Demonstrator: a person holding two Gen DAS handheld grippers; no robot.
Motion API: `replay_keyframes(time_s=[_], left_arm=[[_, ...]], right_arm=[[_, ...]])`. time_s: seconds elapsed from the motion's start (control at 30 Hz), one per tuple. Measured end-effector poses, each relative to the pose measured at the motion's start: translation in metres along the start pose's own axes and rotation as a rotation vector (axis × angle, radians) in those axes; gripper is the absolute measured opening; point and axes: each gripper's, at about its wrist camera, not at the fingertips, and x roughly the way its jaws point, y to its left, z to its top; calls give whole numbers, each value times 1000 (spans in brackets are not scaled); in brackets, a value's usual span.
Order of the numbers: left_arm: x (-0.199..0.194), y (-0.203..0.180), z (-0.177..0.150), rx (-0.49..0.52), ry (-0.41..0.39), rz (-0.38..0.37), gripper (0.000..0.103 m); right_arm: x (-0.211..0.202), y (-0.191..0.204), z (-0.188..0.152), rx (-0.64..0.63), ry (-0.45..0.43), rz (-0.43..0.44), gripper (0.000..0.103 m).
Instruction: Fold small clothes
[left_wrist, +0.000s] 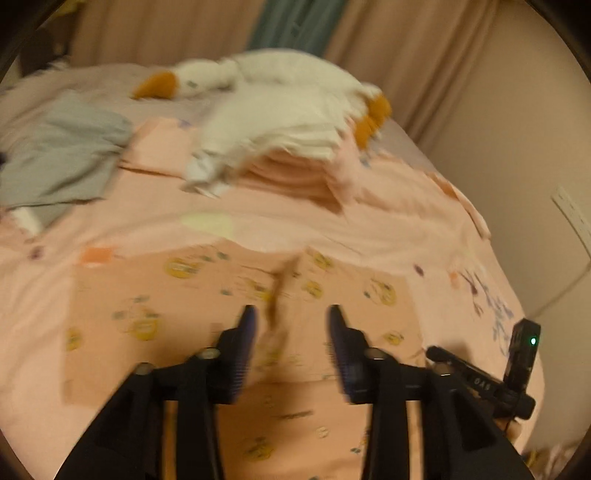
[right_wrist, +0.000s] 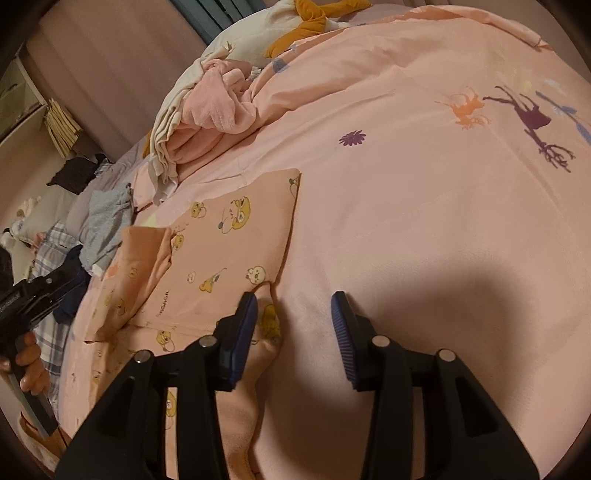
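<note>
The right gripper (right_wrist: 293, 306) hung over the near edge of the bed with its jaws apart and nothing clamped; its left pad (right_wrist: 245, 314) stood over the corner of the peach garment (right_wrist: 229, 240), the other pad over bare bedspread (right_wrist: 424, 221). The left gripper (left_wrist: 291, 325) was also parted and empty above that garment (left_wrist: 221, 302), though the left wrist view was smeared by motion. In the right wrist view a hand (right_wrist: 31, 365) gripped the left gripper's handle at the far left edge.

The peach garment, printed with yellow cartoon animals, lay flat on the pink bedspread, one side folded over itself. Beyond it sat a heap of pink and cream cloth (right_wrist: 207, 110), and to its left a grey garment (right_wrist: 107, 221), rumpled, beside a checked cloth (right_wrist: 51, 251). Farthest back, a white plush toy (left_wrist: 280, 96) with orange feet lay before the curtain (left_wrist: 388, 44).
</note>
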Motion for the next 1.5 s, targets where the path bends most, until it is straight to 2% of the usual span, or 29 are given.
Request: replay_keyframes(time_s=[0.03, 0.07, 0.1, 0.17, 0.27, 0.33, 0.43, 0.5, 0.57, 0.63, 0.67, 0.73, 0.77, 0.83, 0.9, 0.93, 1.0, 1.1, 1.17, 1.2, 1.23, 1.27, 1.3, 1.33, 1.37, 1.43, 1.5], left_arm=[[-10, 5, -2, -11, -22, 28, 74], [-20, 13, -8, -26, -44, 81, 80], [-31, 23, -20, -39, -47, 168, 83], [-40, 44, -44, -56, -39, 276, 83], [-47, 75, -88, -60, 17, 335, 83], [-49, 84, -110, -62, -11, 360, 83], [-44, 98, -122, -105, -26, 366, 83], [-40, 96, -121, -82, -7, 384, 83], [-46, 100, -121, -102, -23, 326, 83], [-49, 106, -124, -120, -46, 270, 83], [-49, 108, -127, -110, -41, 283, 83], [-53, 115, -133, -140, -32, 295, 83], [-56, 120, -135, -181, -41, 262, 83], [-58, 130, -137, -269, -67, 169, 83], [-48, 138, -133, -334, -38, 174, 83], [-45, 138, -133, -335, -19, 184, 83], [-40, 134, -131, -272, -21, 213, 83], [-36, 127, -130, -239, 7, 255, 83], [-33, 126, -127, -219, 36, 238, 83], [-32, 129, -126, -225, 45, 214, 83], [-33, 132, -125, -237, 43, 195, 83], [-35, 137, -125, -258, 37, 174, 83], [-35, 141, -125, -283, 33, 165, 83], [-36, 143, -125, -299, 32, 163, 83], [-37, 143, -126, -305, 31, 163, 83], [-37, 139, -127, -282, 34, 174, 83], [-35, 135, -127, -250, 33, 194, 83]], right_arm=[[1, 1, 0, -2, 0, 6, 48], [1, 2, -1, -7, 2, 7, 49], [1, 3, 0, -9, 1, 7, 51], [2, 5, 0, -12, 2, 17, 54], [3, 5, 0, -6, 2, 30, 56], [4, 5, 1, -4, 1, 29, 56], [4, 7, 0, -8, 3, 8, 55], [0, 10, 0, 20, 17, -3, 57], [-11, 19, -2, 68, 28, 23, 57], [-25, 39, -2, 56, 18, 7, 57], [-33, 58, -1, 13, 8, -30, 58], [-36, 99, 2, -104, 13, -117, 66], [-33, 128, 6, -185, 24, -157, 66], [-21, 184, 15, -314, 45, -183, 69], [-3, 228, 23, -407, 54, -185, 80], [17, 258, 27, -469, 62, -210, 81], [53, 294, 30, -548, 78, -281, 81], [107, 319, 24, -573, 171, -375, 76], [144, 322, 16, -574, 236, -399, 66], [157, 323, 13, -590, 245, -450, 52], [170, 322, 11, -618, 233, -534, 34], [182, 313, 11, -632, 225, -615, 29], [188, 305, 13, -595, 247, -651, 23], [191, 291, 17, -516, 286, -651, 12], [191, 281, 21, -448, 307, -625, 12], [179, 270, 35, -353, 291, -530, 11], [165, 273, 48, -322, 256, -443, 11]])
